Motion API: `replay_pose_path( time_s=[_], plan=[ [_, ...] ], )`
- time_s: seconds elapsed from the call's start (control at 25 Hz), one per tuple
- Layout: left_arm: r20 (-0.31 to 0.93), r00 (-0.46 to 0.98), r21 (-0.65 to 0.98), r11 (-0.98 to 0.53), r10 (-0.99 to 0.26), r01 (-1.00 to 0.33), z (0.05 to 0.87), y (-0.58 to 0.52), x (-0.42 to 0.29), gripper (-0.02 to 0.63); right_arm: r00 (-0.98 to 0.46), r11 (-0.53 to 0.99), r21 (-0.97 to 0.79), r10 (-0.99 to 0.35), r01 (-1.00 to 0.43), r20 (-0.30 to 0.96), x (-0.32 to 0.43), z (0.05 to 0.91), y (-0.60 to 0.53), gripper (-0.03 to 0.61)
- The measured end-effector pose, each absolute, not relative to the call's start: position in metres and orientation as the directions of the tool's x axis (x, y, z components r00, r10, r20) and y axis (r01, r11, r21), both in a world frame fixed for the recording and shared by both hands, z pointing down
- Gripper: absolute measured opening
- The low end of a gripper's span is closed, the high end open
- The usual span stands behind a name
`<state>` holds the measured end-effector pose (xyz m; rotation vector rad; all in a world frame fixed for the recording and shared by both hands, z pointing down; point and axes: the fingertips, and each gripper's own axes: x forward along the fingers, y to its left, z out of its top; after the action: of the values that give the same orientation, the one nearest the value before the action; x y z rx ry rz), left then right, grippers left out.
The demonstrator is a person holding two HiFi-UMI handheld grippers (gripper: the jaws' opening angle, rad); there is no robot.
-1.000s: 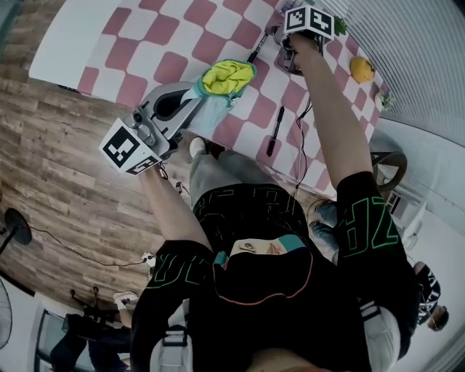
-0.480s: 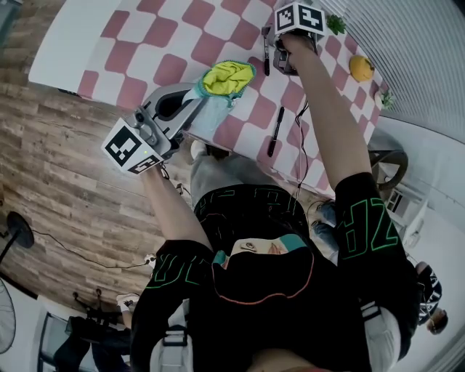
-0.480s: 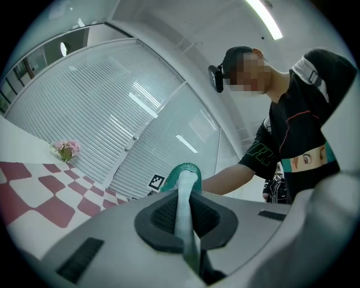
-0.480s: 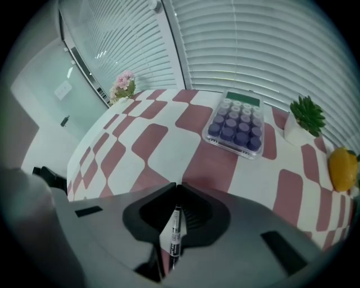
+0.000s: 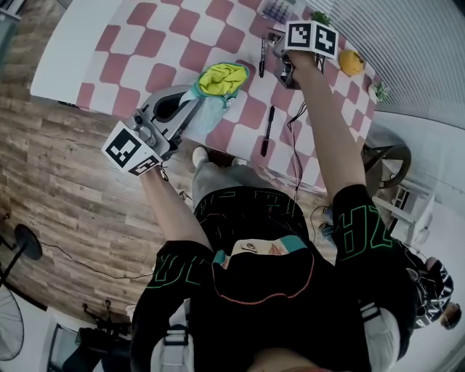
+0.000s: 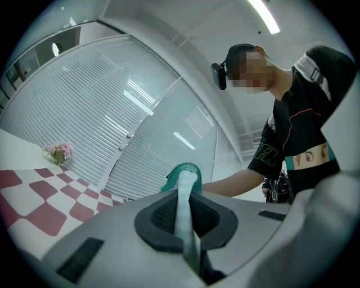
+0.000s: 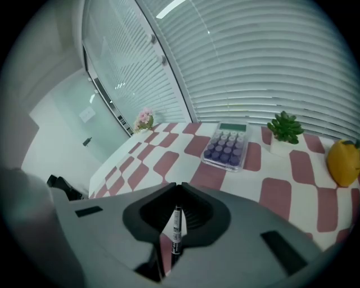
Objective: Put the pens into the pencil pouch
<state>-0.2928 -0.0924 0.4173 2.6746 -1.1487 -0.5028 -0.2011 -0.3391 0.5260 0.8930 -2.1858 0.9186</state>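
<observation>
Left gripper [image 5: 193,103] clamps pencil pouch [image 5: 220,79] at table's [image 5: 69,58] near edge; right gripper [image 7: 176,209], jaws just closed, pinches pen [image 5: 262,58], now lifted off cloth.

Daylight is coming through the blinds [image 7: 270,62] at 1 o'clock, casting only faint shadows. A ceiling light strip [image 6: 263,16] is glaring at 1 o'clock. Fisheye distortion is bending the floor planks [image 5: 65,167], black vignetting is ringing both gripper views, and the right gripper [image 7: 176,194] shell is blurring at 6 o'clock.

Left tongs [image 6: 185,225] clamped on pouch [image 6: 184,191] edge (teal zipper), checkered table [image 6: 34,208]
</observation>
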Motion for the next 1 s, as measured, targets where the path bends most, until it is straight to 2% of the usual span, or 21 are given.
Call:
replay_pose_path(
  time_s=[0.4, 0.68, 1.0],
  plan=[
    [-0.224, 0.683, 0.267, -0.718, -0.695, -0.643, 0.399, -0.107, -0.252, -0.002, -0.726, 0.602, -0.413, -0.499, -0.683, 0.473, -0.154, 0.436, -0.325, 0.032],
    [-0.210, 0.715, 0.231, -0.744, -0.667, -0.627, 0.385, -0.120, -0.229, -0.002, -0.756, 0.653, -0.382, -0.582, -0.654, 0.299, -0.119, 0.373, -0.308, 0.032],
    [-0.156, 0.752, 0.189, -0.766, -0.641, -0.614, 0.374, -0.135, -0.192, -0.002, -0.747, 0.688, -0.359, -0.663, -0.630, 0.041, -0.071, 0.298, -0.283, 0.032]
  ],
)
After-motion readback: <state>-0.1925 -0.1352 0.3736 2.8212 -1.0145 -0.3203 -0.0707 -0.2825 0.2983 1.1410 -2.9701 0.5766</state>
